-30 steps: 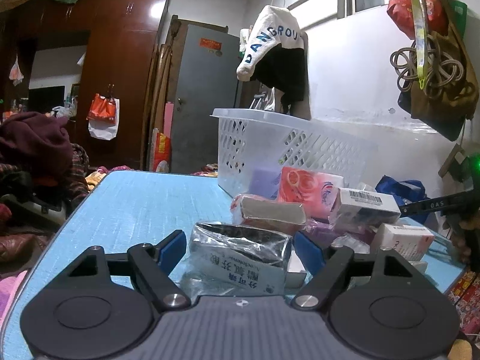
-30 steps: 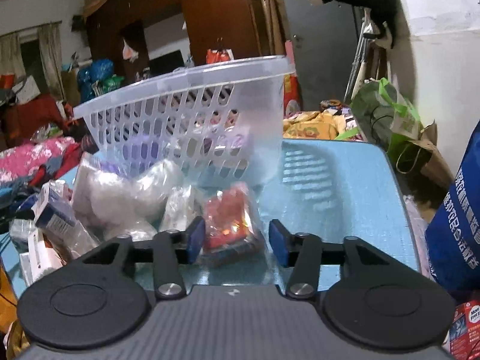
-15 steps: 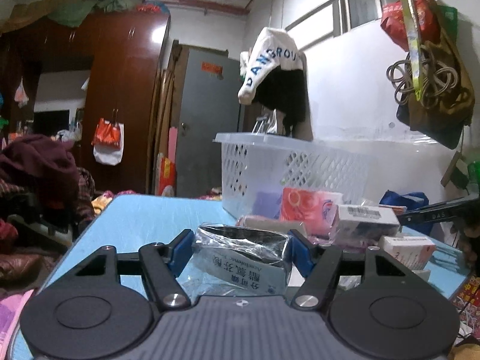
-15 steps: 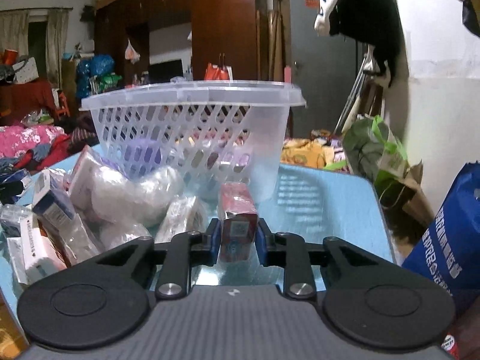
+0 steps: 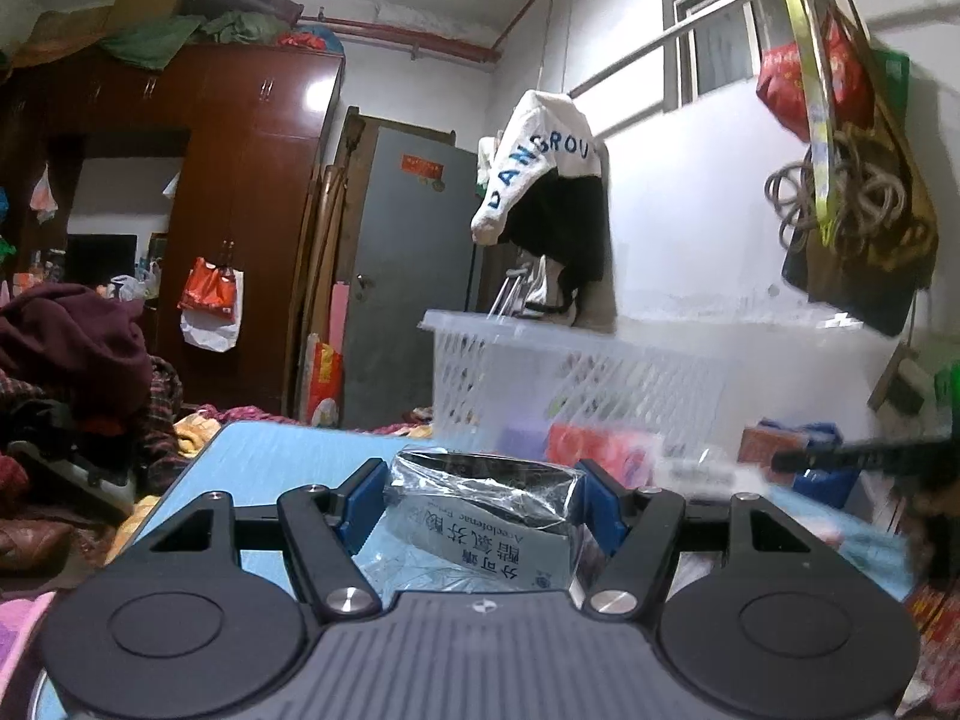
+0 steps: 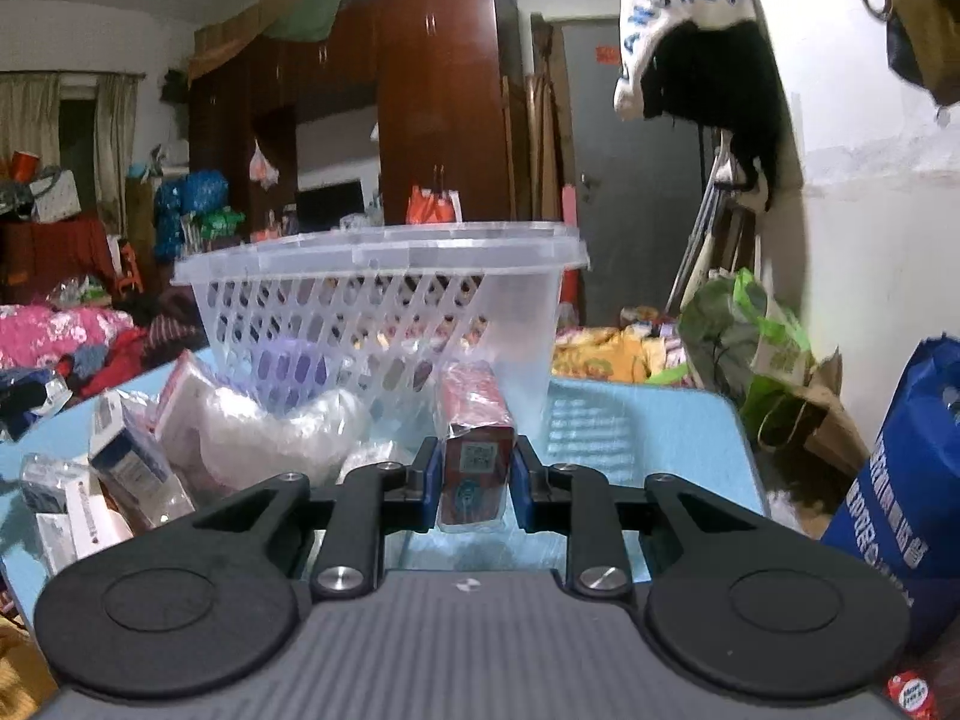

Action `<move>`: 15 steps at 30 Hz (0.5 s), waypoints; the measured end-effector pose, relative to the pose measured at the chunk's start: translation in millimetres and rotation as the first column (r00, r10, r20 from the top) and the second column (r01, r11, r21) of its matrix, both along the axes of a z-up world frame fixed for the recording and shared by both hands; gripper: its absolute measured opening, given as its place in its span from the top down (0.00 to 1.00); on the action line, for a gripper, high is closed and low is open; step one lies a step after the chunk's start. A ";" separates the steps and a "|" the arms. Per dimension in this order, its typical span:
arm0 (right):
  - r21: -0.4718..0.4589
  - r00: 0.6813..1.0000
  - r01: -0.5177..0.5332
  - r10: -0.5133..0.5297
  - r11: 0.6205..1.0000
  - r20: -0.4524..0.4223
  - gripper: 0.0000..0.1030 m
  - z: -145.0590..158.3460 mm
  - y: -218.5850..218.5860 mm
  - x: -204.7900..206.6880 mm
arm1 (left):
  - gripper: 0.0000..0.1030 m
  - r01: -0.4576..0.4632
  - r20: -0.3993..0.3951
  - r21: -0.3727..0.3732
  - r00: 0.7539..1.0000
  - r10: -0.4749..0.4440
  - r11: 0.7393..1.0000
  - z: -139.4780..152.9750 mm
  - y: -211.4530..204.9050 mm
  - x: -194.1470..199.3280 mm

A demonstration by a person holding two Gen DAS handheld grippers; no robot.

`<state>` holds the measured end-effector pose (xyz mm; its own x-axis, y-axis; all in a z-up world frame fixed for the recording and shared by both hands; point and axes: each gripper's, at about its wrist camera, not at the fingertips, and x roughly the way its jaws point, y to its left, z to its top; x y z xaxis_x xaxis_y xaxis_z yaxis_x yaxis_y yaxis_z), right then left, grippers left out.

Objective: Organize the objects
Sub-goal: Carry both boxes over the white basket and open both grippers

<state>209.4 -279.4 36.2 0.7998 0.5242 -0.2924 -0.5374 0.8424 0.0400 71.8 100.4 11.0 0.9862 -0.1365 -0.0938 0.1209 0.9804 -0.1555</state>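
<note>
My left gripper (image 5: 480,495) is shut on a plastic-wrapped grey and white medicine box (image 5: 480,516), held above the blue table (image 5: 270,456). My right gripper (image 6: 474,480) is shut on a red wrapped box (image 6: 477,456), lifted a little above the table (image 6: 648,426). A clear plastic laundry-style basket (image 6: 384,300) stands just beyond it, with purple and red packs inside. The basket (image 5: 576,366) is also ahead and right of the left gripper.
A pile of wrapped medicine boxes (image 6: 120,462) and white plastic bags (image 6: 282,426) lies left of the right gripper. A blue bag (image 6: 900,480) stands at the right table edge. Boxes (image 5: 600,447) lie blurred by the basket. Hanging bags (image 5: 852,180) are on the wall.
Both grippers closed on their boxes and lifted them. The left view has tilted up; the right gripper now holds the red box upright, slightly higher.
</note>
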 end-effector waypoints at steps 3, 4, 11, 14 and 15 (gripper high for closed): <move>0.066 0.998 -0.034 0.030 0.997 0.062 0.74 18.5 0.8 -12.4 | 0.31 0.047 0.051 -0.026 0.998 -0.046 0.999 34.2 -8.2 12.3; 0.094 0.994 -0.076 0.068 0.993 0.085 0.74 29.4 2.9 -16.5 | 0.31 0.057 0.062 -0.021 0.996 -0.056 0.998 51.7 -13.8 23.2; -0.065 0.986 -0.025 0.036 0.998 0.166 0.74 103.3 82.5 16.2 | 0.31 0.088 -0.062 -0.022 0.994 -0.089 0.996 124.0 -47.6 130.6; -0.090 0.997 -0.027 0.033 0.996 0.065 0.74 107.6 103.2 55.6 | 0.31 0.051 -0.177 -0.015 0.983 -0.053 0.999 119.1 -54.3 175.6; -0.107 0.998 -0.020 0.026 0.994 0.056 0.74 106.5 108.3 63.4 | 0.31 0.044 -0.201 -0.024 0.978 -0.048 0.999 115.6 -53.0 184.3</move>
